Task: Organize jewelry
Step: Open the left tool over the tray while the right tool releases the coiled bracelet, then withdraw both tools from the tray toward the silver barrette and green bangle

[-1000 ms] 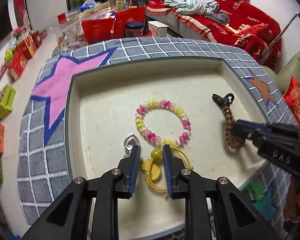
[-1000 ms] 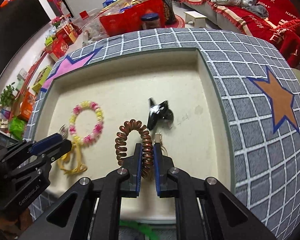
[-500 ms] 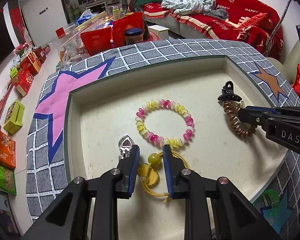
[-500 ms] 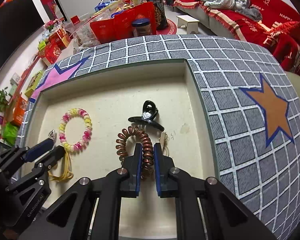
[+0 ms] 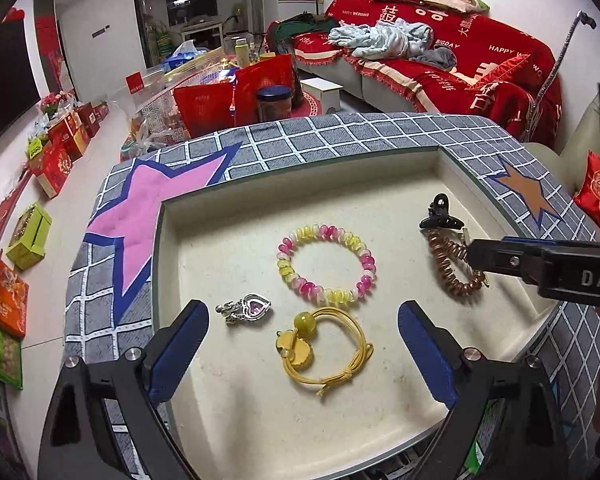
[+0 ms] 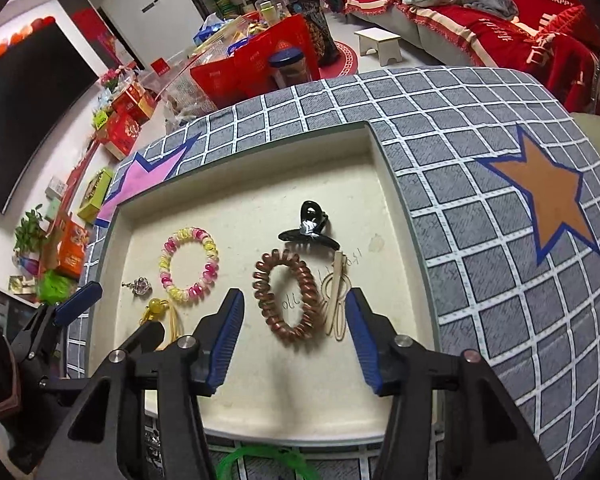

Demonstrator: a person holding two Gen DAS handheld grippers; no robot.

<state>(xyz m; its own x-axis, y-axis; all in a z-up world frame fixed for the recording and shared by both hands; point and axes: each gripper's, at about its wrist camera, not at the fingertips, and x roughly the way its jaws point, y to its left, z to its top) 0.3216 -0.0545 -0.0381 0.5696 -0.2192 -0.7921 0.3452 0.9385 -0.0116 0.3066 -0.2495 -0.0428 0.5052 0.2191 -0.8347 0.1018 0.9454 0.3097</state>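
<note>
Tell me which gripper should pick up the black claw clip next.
Probably the right gripper. Its open jaws, which have just been opening, straddle the brown coil hair tie, and the black claw clip lies just beyond. The left gripper stands over the yellow hair tie, farther away.

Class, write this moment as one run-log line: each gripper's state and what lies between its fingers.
left gripper: jaws just opened, yellow hair tie released in tray | right gripper: jaws just opened, brown coil tie released
</note>
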